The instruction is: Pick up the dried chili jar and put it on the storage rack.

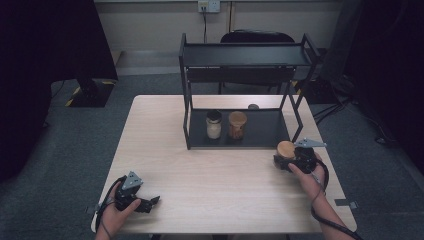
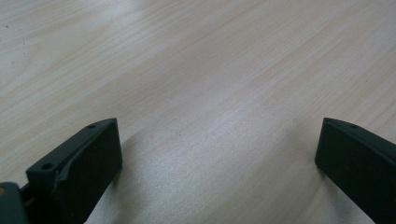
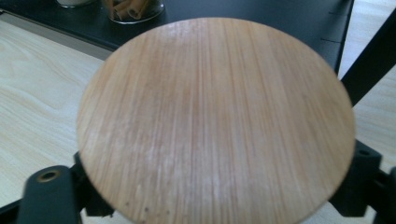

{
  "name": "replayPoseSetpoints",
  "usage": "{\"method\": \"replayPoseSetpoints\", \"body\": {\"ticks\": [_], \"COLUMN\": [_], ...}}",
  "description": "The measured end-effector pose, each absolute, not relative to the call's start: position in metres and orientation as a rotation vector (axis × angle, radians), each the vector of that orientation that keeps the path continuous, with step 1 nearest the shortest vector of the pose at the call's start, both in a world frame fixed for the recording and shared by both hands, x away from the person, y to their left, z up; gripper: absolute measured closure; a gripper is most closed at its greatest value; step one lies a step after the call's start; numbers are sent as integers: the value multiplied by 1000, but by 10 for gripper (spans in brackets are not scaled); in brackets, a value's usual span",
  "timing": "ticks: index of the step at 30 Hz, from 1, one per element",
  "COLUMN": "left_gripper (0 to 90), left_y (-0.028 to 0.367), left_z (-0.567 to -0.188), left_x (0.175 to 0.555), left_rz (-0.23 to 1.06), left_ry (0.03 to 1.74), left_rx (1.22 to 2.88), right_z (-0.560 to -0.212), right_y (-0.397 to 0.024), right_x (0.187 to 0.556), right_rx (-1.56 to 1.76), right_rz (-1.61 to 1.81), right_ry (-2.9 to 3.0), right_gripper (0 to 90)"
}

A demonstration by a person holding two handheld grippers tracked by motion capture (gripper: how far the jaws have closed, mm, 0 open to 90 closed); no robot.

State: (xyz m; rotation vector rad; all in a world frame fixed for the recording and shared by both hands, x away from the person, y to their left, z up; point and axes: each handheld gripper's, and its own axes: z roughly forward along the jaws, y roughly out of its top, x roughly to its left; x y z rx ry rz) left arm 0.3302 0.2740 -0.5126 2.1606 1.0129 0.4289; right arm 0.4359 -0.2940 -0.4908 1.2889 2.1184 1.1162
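Observation:
A jar with a round wooden lid (image 1: 286, 148) stands on the table just in front of the black rack's right front leg. My right gripper (image 1: 283, 159) is around it, with a jaw on each side. In the right gripper view the lid (image 3: 215, 121) covers most of the picture. My right gripper (image 3: 215, 200) has its jaws tucked under the lid's edges against the jar. My left gripper (image 1: 153, 201) rests near the table's front left edge. Its jaws stand wide apart over bare wood, so my left gripper (image 2: 219, 154) is open and holds nothing.
A black two-tier rack (image 1: 245, 55) stands at the back middle of the table. Its lower tray (image 1: 265, 131) holds a black-lidded jar of white contents (image 1: 213, 125) and a wooden-lidded jar of brown sticks (image 1: 237, 125). A chair stands behind the table.

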Motion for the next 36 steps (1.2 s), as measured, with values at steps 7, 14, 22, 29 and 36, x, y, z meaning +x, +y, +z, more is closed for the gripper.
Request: {"method": "replayPoseSetpoints", "body": {"ticks": [7, 14, 22, 29, 36], "left_gripper": [1, 1, 1, 1, 1], "left_y": [274, 274, 274, 274, 274], "left_z": [-513, -513, -513, -513, -513], "left_x": [330, 330, 330, 330, 330], "left_rz": [429, 429, 428, 428, 428], "left_ry": [1013, 1013, 1013, 1013, 1012], "left_rx": [2161, 2161, 2161, 2161, 2161], "right_z": [-490, -489, -488, -483, -482], "right_y": [-292, -291, -290, -287, -283], "right_x": [436, 436, 436, 436, 438], "right_rx": [1282, 1268, 1254, 1238, 1230], "right_rz": [1135, 1117, 1103, 1104, 1097], "right_ry": [2109, 2107, 2107, 2116, 2129], "right_gripper": [235, 245, 247, 248, 248]}}
